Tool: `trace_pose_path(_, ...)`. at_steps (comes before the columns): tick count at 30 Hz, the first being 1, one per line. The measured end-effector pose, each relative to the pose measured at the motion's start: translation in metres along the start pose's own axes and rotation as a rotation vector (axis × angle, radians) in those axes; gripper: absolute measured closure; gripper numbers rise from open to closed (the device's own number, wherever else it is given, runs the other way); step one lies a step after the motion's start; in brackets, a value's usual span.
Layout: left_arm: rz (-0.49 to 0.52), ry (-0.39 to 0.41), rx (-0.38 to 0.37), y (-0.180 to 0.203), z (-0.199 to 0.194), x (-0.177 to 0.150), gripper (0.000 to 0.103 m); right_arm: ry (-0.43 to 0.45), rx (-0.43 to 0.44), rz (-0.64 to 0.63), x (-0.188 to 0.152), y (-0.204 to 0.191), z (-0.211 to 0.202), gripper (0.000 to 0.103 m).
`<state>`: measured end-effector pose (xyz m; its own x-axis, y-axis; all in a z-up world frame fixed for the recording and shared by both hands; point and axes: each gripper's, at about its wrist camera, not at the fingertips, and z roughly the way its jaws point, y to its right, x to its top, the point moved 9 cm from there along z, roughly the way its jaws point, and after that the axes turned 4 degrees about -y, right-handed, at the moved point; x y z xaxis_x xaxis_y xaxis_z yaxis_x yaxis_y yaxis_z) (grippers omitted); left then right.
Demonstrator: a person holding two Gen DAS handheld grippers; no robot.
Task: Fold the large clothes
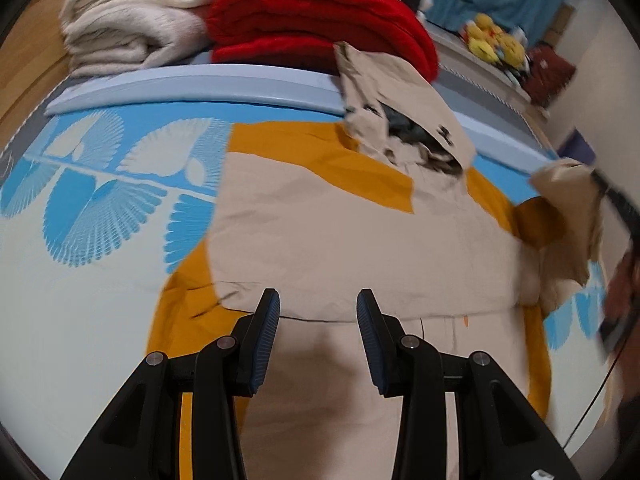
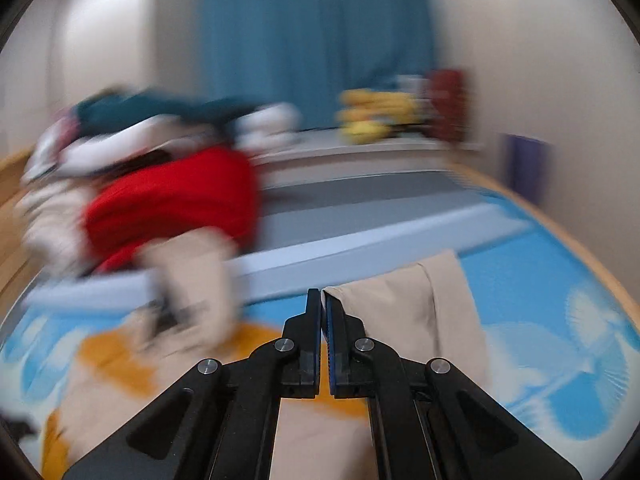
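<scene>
Beige and mustard fabric, a large jacket (image 1: pixel 320 232), lies spread flat on the bed's blue-and-white patterned sheet (image 1: pixel 80 208), its hood end toward the folded red blanket (image 1: pixel 316 28) and the cream blanket (image 1: pixel 132 20) stacked beyond it.

The left gripper (image 1: pixel 318 304) hangs just above the jacket's lower body with its fingers apart and nothing between them. The right gripper (image 2: pixel 323 300) has its fingers pressed together; a beige sleeve (image 2: pixel 440 304) lies along the right side of the fingers and seems pinched at its edge. In the left wrist view that sleeve (image 1: pixel 568 216) is lifted off the sheet at the jacket's right side, so I judge the grip real.

The step in hand looks like the sleeve fold: the right side is raised to be carried across the jacket's body. The next move calls for laying the sleeve flat over the beige panel without dragging the rest askew, and the left gripper could pin the body meanwhile.

Much is uncertain. The right wrist view is heavily blurred to the left of the jacket, so the hood and the pile behind it are smears. The right gripper in the left wrist view is only a dark streak at the frame's edge. The jacket's hem is cut off beneath the left gripper.
</scene>
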<state>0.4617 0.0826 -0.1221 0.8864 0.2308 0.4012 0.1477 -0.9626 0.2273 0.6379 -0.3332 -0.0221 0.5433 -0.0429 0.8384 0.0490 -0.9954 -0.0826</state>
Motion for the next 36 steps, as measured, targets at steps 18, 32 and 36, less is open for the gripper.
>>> trace_pose_path(18, 0.008, -0.026, -0.026, 0.005, 0.005, 0.0, 0.064, -0.395, 0.167, 0.013, -0.182, -0.173, -0.04, 0.054)
trace_pose_path(32, 0.23, 0.048, -0.14, 0.119, 0.039, -0.026, 0.078, -0.534, 0.054, 0.609, -0.234, -0.015, -0.021, 0.051)
trace_pose_path(36, 0.261, 0.067, -0.17, 0.153, 0.056, -0.034, 0.078, -0.517, 0.062, 0.66, -0.226, 0.005, -0.001, 0.051)
